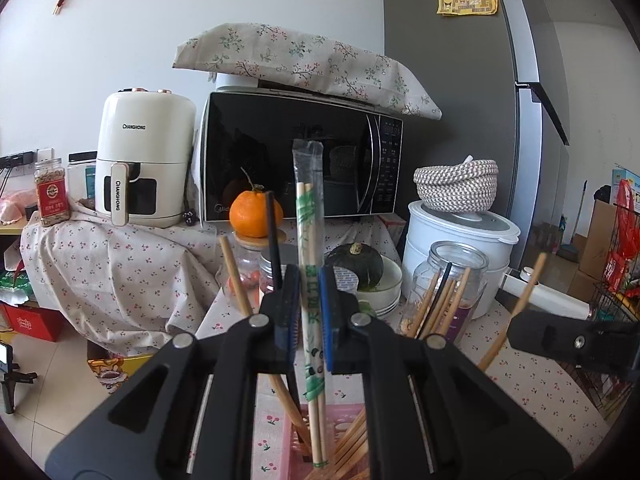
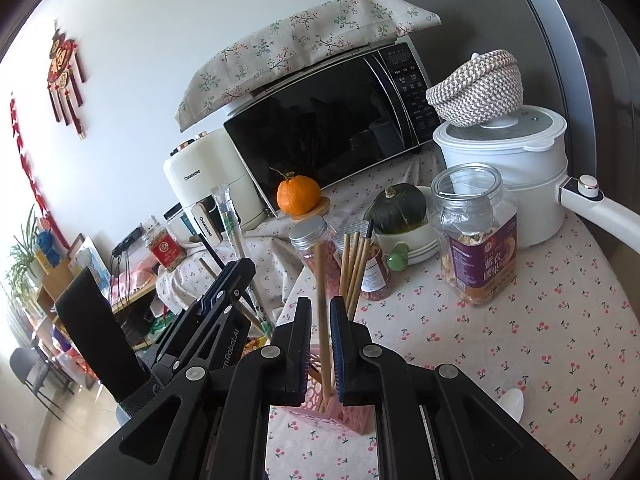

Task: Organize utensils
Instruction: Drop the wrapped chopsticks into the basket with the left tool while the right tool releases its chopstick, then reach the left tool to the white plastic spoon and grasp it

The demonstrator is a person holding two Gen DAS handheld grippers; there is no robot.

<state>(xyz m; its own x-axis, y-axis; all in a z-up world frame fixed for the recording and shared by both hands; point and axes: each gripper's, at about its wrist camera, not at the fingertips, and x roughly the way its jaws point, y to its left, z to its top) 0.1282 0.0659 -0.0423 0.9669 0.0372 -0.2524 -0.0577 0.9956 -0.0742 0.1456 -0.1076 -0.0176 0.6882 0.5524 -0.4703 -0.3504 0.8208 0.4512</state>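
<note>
The left gripper (image 1: 308,312) grips wrapped chopsticks (image 1: 309,240) upright, long axis toward 12 o'clock, their tips just over the pink holder (image 1: 288,440) on the bench; the right gripper (image 2: 320,344) brackets a bare chopstick (image 2: 321,280), grip unclear.

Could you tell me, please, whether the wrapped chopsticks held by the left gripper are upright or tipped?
Upright. The wrapped chopsticks stand nearly vertical between the left gripper's jaws, lower ends down in the pink basket.

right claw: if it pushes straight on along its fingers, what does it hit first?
Probably the bundle of wooden chopsticks standing in the pink holder just ahead of the right claw, then the metal-lidded jar. Depth is unclear.
</note>
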